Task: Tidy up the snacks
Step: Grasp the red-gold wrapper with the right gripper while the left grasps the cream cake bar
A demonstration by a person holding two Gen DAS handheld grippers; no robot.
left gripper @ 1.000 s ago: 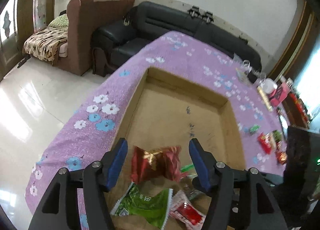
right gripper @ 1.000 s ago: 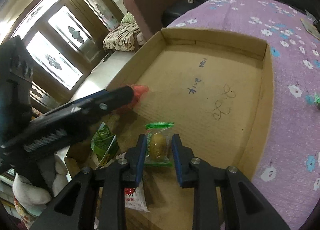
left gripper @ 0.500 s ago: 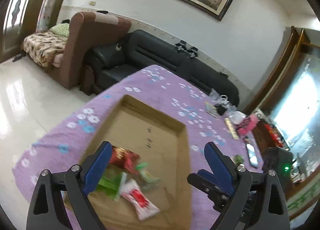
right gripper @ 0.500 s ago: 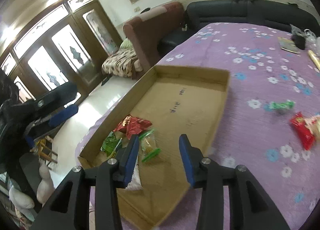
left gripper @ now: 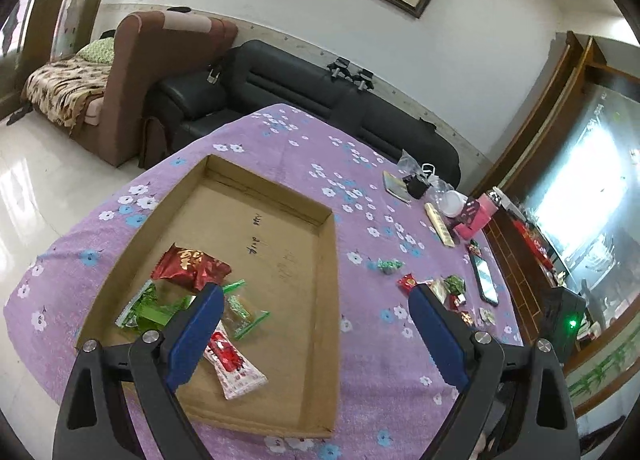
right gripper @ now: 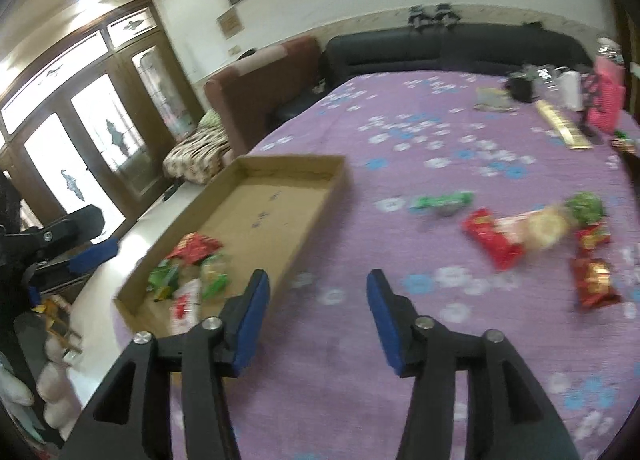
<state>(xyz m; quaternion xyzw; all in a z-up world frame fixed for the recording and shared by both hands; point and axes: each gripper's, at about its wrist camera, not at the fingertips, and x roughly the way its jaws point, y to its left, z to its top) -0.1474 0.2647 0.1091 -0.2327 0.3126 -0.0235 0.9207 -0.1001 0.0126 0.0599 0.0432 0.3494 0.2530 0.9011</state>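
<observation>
A shallow cardboard tray [left gripper: 328, 260] [right gripper: 320, 196] lies on the purple flowered tablecloth [left gripper: 360, 364]. At its near end lie a red foil pack [left gripper: 190, 266], a green packet [left gripper: 148, 310], a clear green-edged sweet [left gripper: 240, 310] and a red-and-white packet [left gripper: 234, 366]. Loose snacks [right gripper: 532, 232] [left gripper: 440, 290] lie on the cloth to the right of the tray. My left gripper [left gripper: 316, 294] hangs wide open above the tray's near right edge, empty. My right gripper [right gripper: 318, 280] is above the cloth just right of the tray, its jaws opening with nothing between them. The left gripper [right gripper: 80, 236] shows at the right wrist view's left edge.
At the table's far right stand a pink box [left gripper: 478, 214], a gold bar [left gripper: 440, 224], a phone [left gripper: 484, 276] and small clutter. A black sofa [left gripper: 320, 100] and brown armchair [left gripper: 160, 72] stand behind the table. Tiled floor [left gripper: 48, 180] lies left.
Both grippers let go of their snacks in the tray, opened, and drew back and up. The right gripper swung right, off the tray and over the cloth.
</observation>
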